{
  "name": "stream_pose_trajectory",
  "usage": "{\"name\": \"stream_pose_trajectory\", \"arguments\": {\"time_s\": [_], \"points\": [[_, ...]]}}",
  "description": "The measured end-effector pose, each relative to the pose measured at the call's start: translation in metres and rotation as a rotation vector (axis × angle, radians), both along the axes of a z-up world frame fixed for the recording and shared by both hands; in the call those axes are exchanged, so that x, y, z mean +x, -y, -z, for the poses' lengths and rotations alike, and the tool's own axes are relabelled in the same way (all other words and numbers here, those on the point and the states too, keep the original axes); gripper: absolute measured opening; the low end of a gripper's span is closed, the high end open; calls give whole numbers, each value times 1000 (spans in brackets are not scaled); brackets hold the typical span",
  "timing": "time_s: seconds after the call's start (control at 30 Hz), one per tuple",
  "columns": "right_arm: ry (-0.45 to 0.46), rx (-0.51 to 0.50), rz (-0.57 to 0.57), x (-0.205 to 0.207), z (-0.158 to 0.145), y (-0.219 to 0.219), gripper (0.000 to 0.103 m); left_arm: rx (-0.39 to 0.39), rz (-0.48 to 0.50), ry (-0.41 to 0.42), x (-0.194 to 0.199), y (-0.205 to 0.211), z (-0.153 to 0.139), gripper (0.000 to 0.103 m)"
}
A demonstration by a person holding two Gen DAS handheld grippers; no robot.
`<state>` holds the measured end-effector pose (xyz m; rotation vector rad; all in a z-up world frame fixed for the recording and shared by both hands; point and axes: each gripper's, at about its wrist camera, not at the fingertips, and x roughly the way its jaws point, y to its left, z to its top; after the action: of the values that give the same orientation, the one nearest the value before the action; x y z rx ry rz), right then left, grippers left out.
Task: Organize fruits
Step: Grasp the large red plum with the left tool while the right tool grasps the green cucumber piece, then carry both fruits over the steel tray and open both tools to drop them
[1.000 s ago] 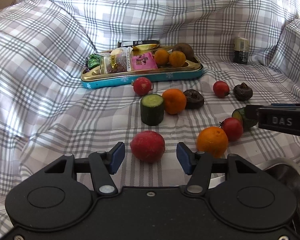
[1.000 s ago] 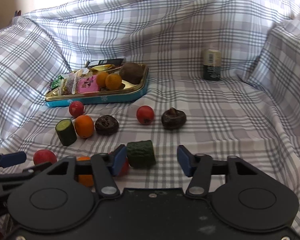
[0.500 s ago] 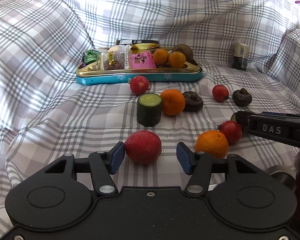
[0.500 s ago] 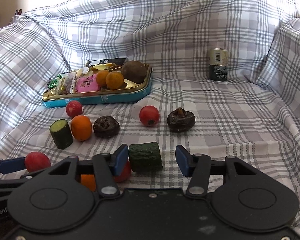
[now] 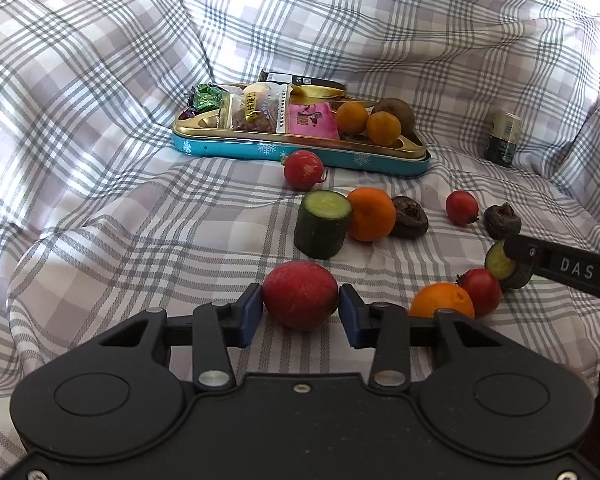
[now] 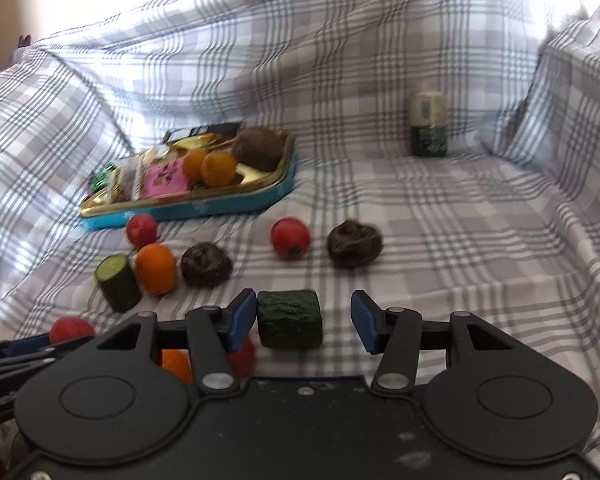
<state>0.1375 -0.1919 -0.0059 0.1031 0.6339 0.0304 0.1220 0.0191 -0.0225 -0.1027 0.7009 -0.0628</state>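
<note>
A round red fruit (image 5: pixel 300 294) lies on the checked cloth between the blue pads of my left gripper (image 5: pixel 302 314). Its jaws are closing, and both pads touch the fruit's sides. A dark green cucumber piece (image 6: pixel 290 318) lies on its side between the fingers of my right gripper (image 6: pixel 304 318). The left pad is against that piece, the right pad stands off it, and this gripper is open. A gold tray with a teal wall (image 5: pixel 300 150) holds snack packets, two oranges and a brown fruit further back.
Loose on the cloth lie an upright cucumber piece (image 5: pixel 322 224), an orange (image 5: pixel 370 214), two dark wrinkled fruits (image 5: pixel 410 216), a tomato (image 5: pixel 462 208) and a red fruit (image 5: pixel 303 164). Another orange (image 5: pixel 440 300) and tomato (image 5: pixel 480 292) sit by the right gripper's finger (image 5: pixel 560 268). A can (image 5: pixel 504 138) stands back right.
The left gripper's jaws have come in from wide open until both pads meet the red fruit. The right gripper has kept its width around the cucumber piece.
</note>
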Motion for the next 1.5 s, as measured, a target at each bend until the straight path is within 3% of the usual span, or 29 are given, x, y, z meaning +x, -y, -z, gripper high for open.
{"name": "stream_pose_trajectory", "arguments": {"time_s": [0.33, 0.47, 0.53, 0.6, 0.83, 1.23, 1.5], "points": [[-48, -21, -60, 5, 6, -10, 54, -1, 4, -19, 3, 1, 3, 49], [-89, 43, -44, 12, 8, -4, 53, 4, 10, -24, 4, 2, 4, 49], [-115, 121, -62, 15, 9, 4, 39, 7, 11, -23, 4, 3, 5, 49], [-124, 151, -70, 16, 9, 7, 39, 6, 11, -23, 4, 3, 5, 49], [-25, 36, -70, 0, 2, -7, 36, -22, 3, 3, 1, -2, 2, 48], [42, 55, -39, -22, -18, 7, 36, -63, 10, 56, -20, -10, -26, 48], [68, 38, -72, -71, -37, 13, 36, -47, 16, 76, -62, -12, -44, 48]]}}
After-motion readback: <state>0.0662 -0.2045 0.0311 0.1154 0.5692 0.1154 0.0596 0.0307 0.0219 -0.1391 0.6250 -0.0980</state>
